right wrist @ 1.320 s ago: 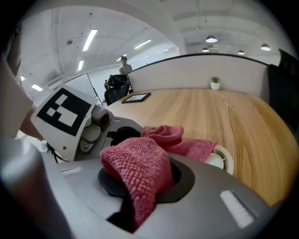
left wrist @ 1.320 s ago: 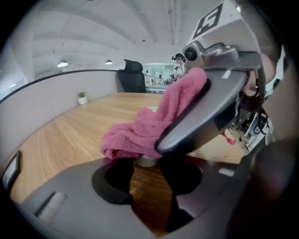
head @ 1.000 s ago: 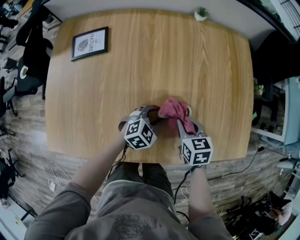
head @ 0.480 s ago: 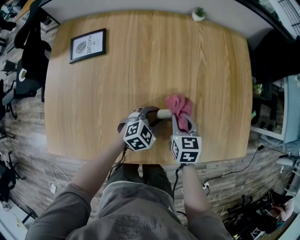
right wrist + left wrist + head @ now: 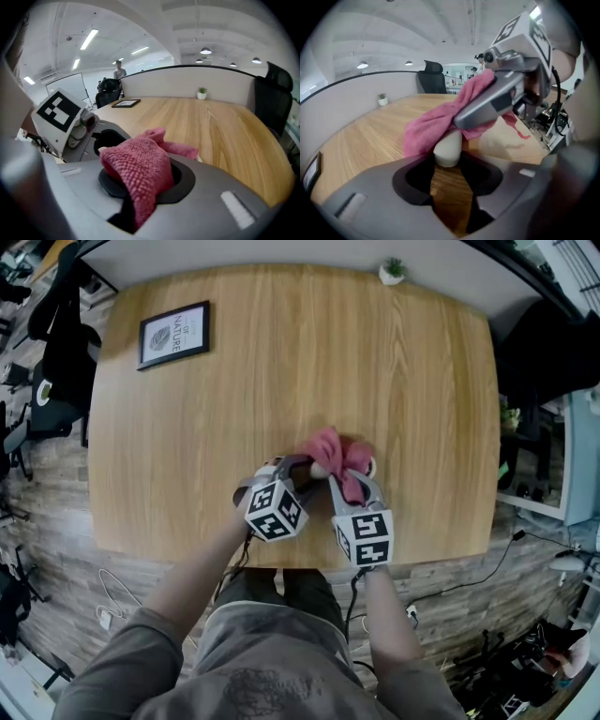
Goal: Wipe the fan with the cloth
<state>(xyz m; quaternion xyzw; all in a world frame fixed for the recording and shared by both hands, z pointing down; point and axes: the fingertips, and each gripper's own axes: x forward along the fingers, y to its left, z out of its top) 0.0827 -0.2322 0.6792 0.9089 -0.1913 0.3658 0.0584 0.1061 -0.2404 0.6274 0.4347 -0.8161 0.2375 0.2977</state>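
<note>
Fan (image 5: 447,149), one; cloth (image 5: 140,168), one

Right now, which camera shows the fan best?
Left gripper view: the fan shows as a pale handle in the left gripper. Head view shows slivers beside the cloth; in the right gripper view the cloth mostly hides it.

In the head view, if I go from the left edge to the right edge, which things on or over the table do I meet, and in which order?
framed picture → left gripper → right gripper → small potted plant. The pink cloth overlaps the grippers, so I leave it out.
</note>
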